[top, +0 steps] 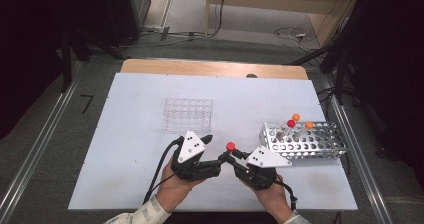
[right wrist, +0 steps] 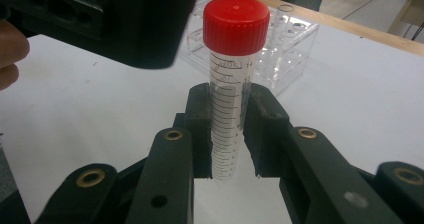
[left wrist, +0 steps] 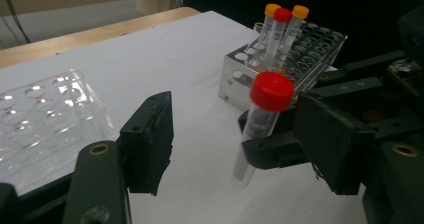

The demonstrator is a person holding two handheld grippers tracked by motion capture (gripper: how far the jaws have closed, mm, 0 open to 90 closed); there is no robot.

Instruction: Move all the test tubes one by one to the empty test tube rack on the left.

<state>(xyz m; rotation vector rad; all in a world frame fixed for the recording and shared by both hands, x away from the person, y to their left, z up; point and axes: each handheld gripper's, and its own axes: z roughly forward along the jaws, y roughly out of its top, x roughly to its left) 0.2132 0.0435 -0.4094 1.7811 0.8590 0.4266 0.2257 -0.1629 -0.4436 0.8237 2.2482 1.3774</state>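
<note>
We hold red-capped tube (right wrist: 231, 91) upright in right gripper (right wrist: 229, 134), clamped mid-body above tabletop (top: 130, 134). Left gripper (left wrist: 235, 134) half open around it, not touching. We close on cap squarely, avoid tilting tube.

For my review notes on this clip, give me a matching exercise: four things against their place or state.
Things:
1. red-capped tube
2. left claw
3. metal rack
4. clear well plate

Place or state:
A. lies past the left claw, mid-table
B. gripped upright in the right claw
C. open, jaws either side of the tube
D. holds three capped tubes, at the table's right

Pairs: 1-B, 2-C, 3-D, 4-A
</note>
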